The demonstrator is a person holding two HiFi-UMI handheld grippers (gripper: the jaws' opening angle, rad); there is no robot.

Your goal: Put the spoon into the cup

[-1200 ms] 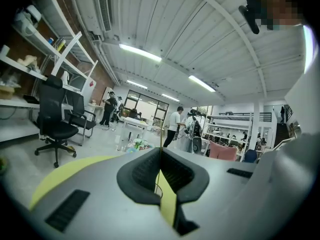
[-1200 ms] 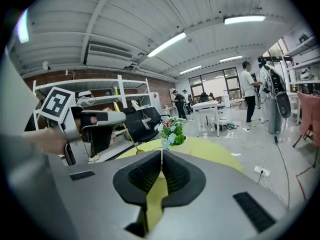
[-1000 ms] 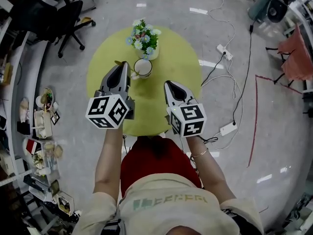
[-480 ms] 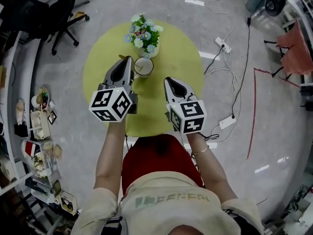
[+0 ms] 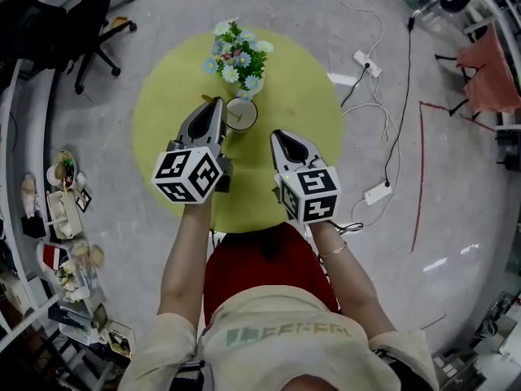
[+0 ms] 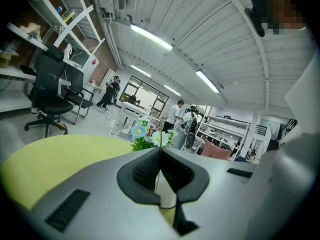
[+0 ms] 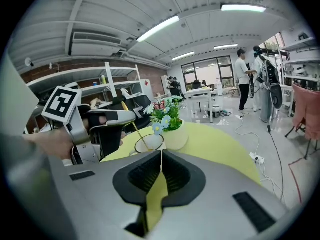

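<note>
Left gripper (image 5: 216, 104): jaws closed on the thin gold handle of the spoon (image 7: 133, 128), which shows as a fine line pinched between the pads in the left gripper view. From the jaws the spoon slants down toward 4 o'clock in the right gripper view, its lower end inside the rim of the cup (image 5: 242, 114). In the head view the cup sits just beside the left gripper's tips, at about 2 o'clock from them. Right gripper (image 5: 278, 137): jaws pressed together with nothing between them, hovering above the table (image 5: 293, 96), the cup at about 11 o'clock from its tips and near but apart. Flower pot (image 5: 236, 59) stands at 12 o'clock from the cup, just beside it. Count: one spoon, one cup, one flower pot, one round yellow-green table, two grippers. Cup upright, mouth open upward.
</note>
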